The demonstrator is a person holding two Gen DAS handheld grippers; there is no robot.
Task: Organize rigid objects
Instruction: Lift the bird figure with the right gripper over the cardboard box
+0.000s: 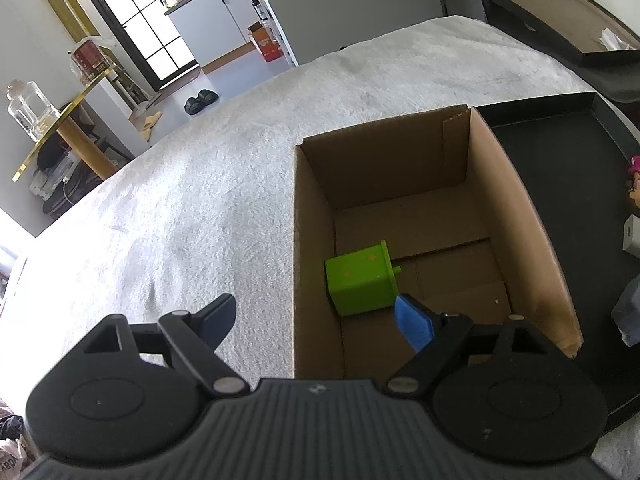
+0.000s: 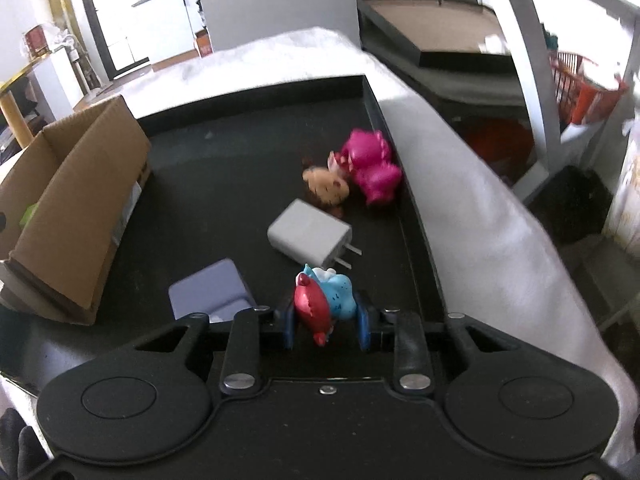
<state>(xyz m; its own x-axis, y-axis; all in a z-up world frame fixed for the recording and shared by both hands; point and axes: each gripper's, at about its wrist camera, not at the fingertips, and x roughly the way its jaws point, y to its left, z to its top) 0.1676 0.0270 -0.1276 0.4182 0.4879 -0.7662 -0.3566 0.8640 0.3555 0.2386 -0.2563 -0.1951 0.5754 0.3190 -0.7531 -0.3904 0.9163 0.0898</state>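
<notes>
Starting at left: left tongs [image 1: 316,322] gape wide, nothing held, over the near-left corner of the cardboard box [image 1: 532,216]; a green plastic cube [image 1: 362,278] lies inside on the box floor. Right of the box, black tray [image 2: 256,92] w/ flat lilac block [image 2: 208,294], white charger [image 2: 308,238], pink doll [image 2: 360,176]. Right tongs [image 2: 326,322] pinch the red-blue figurine [image 2: 322,300] at near edge of tray. Prob. light, hard, glossy, lumpy, so slippery; grip across its widest part.

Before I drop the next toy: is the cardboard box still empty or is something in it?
Not empty. The cardboard box holds one green block, lying on the floor by its left wall; nothing else shows inside.
</notes>
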